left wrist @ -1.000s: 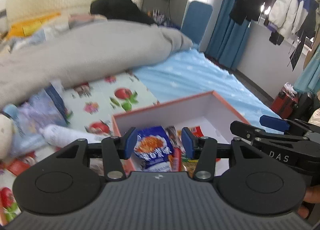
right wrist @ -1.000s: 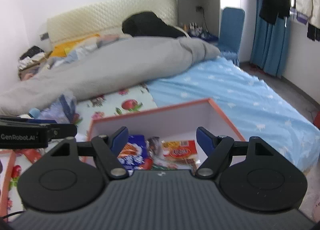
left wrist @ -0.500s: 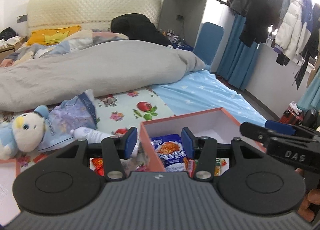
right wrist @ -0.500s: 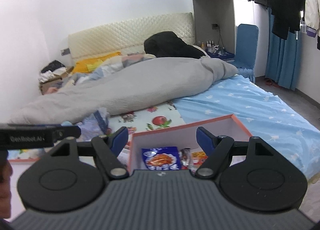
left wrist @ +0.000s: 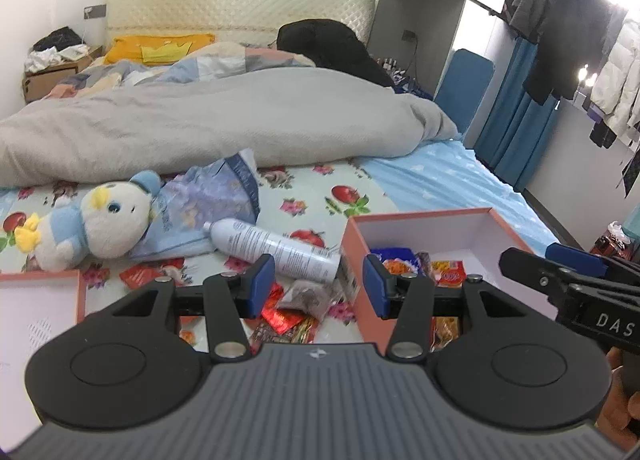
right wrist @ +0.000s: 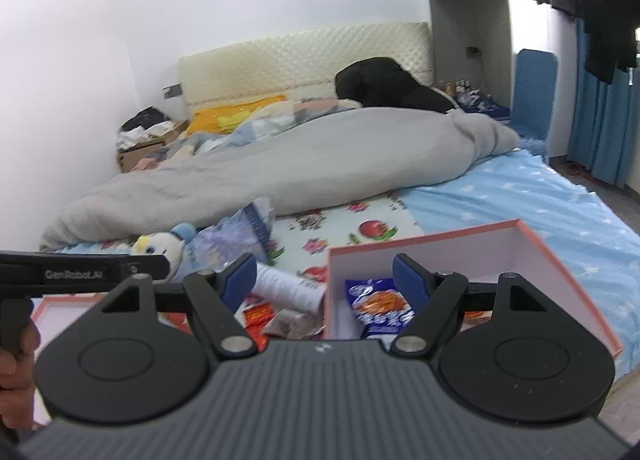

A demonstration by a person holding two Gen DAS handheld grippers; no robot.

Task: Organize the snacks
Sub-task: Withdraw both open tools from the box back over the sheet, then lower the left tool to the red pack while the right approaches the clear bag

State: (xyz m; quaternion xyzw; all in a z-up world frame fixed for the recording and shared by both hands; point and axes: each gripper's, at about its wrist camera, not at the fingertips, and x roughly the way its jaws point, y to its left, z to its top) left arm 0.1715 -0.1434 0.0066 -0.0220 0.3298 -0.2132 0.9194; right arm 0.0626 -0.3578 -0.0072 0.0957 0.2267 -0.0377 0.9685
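Blue-padded jaws on the left gripper stand partly apart with nothing between them, hanging over a scatter of loose snack packets on the fruit-print mat. Beside it the right gripper gapes wider, also empty, poised above the near left corner of the orange box. Inside that box lie a blue snack bag and, in the left wrist view, a red-and-yellow packet. A white spray can lies on its side just left of the box, touching a crumpled blue plastic bag; a plush duck sits beyond, before the grey duvet.
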